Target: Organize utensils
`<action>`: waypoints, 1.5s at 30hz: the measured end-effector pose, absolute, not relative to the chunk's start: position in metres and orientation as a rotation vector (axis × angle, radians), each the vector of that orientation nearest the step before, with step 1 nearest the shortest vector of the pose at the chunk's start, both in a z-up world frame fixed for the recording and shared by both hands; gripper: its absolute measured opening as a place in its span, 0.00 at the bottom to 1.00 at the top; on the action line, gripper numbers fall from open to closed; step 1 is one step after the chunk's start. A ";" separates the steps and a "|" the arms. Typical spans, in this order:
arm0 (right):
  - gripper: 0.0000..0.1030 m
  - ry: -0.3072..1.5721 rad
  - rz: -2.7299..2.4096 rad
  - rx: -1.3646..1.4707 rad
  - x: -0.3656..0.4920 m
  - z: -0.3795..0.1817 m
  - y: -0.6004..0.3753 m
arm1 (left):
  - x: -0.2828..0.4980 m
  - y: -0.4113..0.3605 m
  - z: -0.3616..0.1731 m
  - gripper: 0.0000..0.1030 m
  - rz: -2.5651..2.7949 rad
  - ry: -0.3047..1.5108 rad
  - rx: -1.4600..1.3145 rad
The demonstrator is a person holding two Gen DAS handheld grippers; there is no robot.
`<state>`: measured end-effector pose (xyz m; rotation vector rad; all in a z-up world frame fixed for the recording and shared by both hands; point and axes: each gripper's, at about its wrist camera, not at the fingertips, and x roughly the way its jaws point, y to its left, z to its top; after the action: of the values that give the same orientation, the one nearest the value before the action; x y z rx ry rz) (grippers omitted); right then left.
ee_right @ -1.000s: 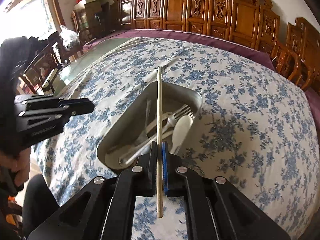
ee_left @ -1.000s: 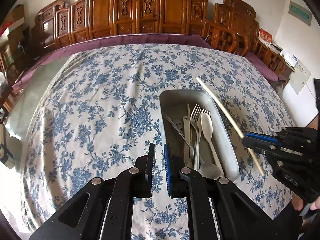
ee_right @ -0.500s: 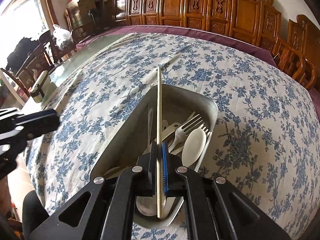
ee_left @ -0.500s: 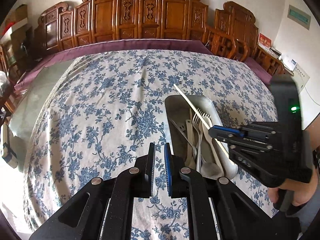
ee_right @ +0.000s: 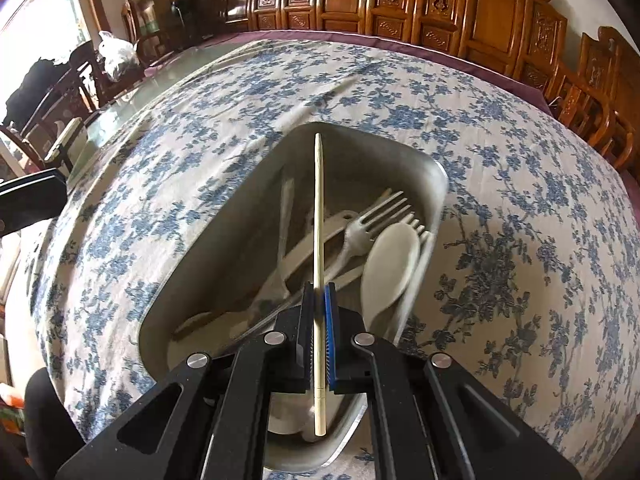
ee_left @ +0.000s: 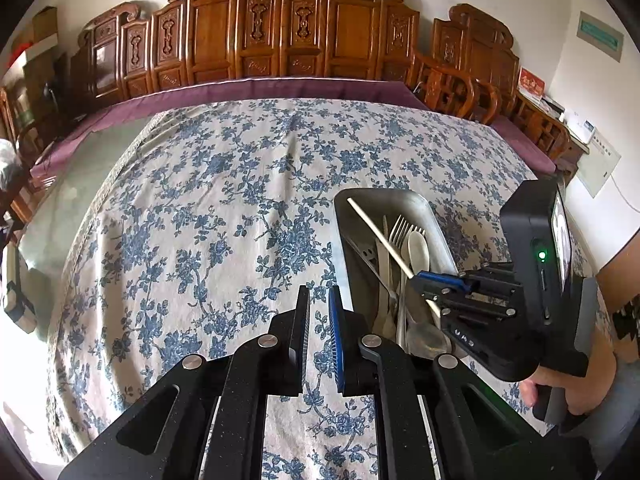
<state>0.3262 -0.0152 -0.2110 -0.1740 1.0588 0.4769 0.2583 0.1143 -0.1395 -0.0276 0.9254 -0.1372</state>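
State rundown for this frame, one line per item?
Right gripper: shut on chopstick, above the tray.
Chopstick: held, not yet released.
Left gripper: shut, nothing held, over the tablecloth.
Tray: on the table, holding utensils.
Forks, spoon: lying loose in tray.

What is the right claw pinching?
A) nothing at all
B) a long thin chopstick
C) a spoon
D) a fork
B: the right claw is shut on the chopstick, which runs lengthwise above the metal tray, while the fork and the spoon lie loose inside the tray.
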 end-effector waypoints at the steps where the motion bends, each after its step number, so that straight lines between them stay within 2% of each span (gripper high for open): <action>1: 0.06 1.057 0.481 -0.171 0.326 -0.210 -0.014 | 0.258 0.114 -0.140 0.08 -0.136 0.925 -0.028; 14: 0.06 1.002 0.528 -0.159 0.316 -0.196 -0.024 | 0.256 0.113 -0.140 0.09 -0.122 0.925 -0.023; 21: 0.09 0.938 0.517 -0.117 0.300 -0.170 -0.054 | 0.254 0.103 -0.144 0.09 -0.121 0.932 -0.012; 22: 0.14 0.927 0.511 -0.108 0.297 -0.165 -0.059 | 0.253 0.101 -0.144 0.11 -0.121 0.932 -0.008; 23: 0.17 0.918 0.508 -0.097 0.294 -0.162 -0.064 | 0.253 0.099 -0.144 0.20 -0.121 0.931 -0.005; 24: 0.22 0.913 0.503 -0.091 0.292 -0.159 -0.068 | 0.252 0.096 -0.143 0.24 -0.121 0.925 -0.001; 28: 0.35 0.888 0.479 -0.078 0.281 -0.147 -0.087 | 0.249 0.087 -0.140 0.30 -0.123 0.920 0.004; 30: 0.44 0.875 0.455 -0.073 0.273 -0.142 -0.098 | 0.246 0.083 -0.138 0.46 -0.114 0.913 0.014; 31: 0.50 0.868 0.439 -0.068 0.270 -0.139 -0.103 | 0.245 0.080 -0.137 0.61 -0.102 0.903 0.021; 32: 0.54 0.862 0.426 -0.064 0.267 -0.137 -0.108 | 0.243 0.079 -0.135 0.66 -0.098 0.893 0.021; 34: 0.73 0.845 0.389 -0.058 0.259 -0.133 -0.119 | 0.241 0.075 -0.135 0.68 -0.093 0.901 0.018; 35: 0.76 0.839 0.376 -0.058 0.256 -0.132 -0.123 | 0.240 0.073 -0.135 0.79 -0.088 0.907 0.018; 36: 0.80 0.831 0.356 -0.063 0.251 -0.130 -0.128 | 0.238 0.070 -0.135 0.84 -0.080 0.905 0.020; 37: 0.84 0.826 0.339 -0.066 0.247 -0.128 -0.133 | 0.236 0.068 -0.134 0.87 -0.075 0.899 0.022; 40: 0.92 0.816 0.318 -0.052 0.234 -0.123 -0.146 | 0.228 0.061 -0.133 0.89 -0.069 0.910 0.013; 45: 0.98 0.797 0.285 -0.041 0.212 -0.110 -0.166 | 0.209 0.047 -0.126 0.93 -0.076 0.898 0.013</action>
<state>0.2121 -0.1657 -0.1099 -0.0413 0.7974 0.2848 0.2089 0.0466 -0.1255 0.0129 0.8982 -0.0758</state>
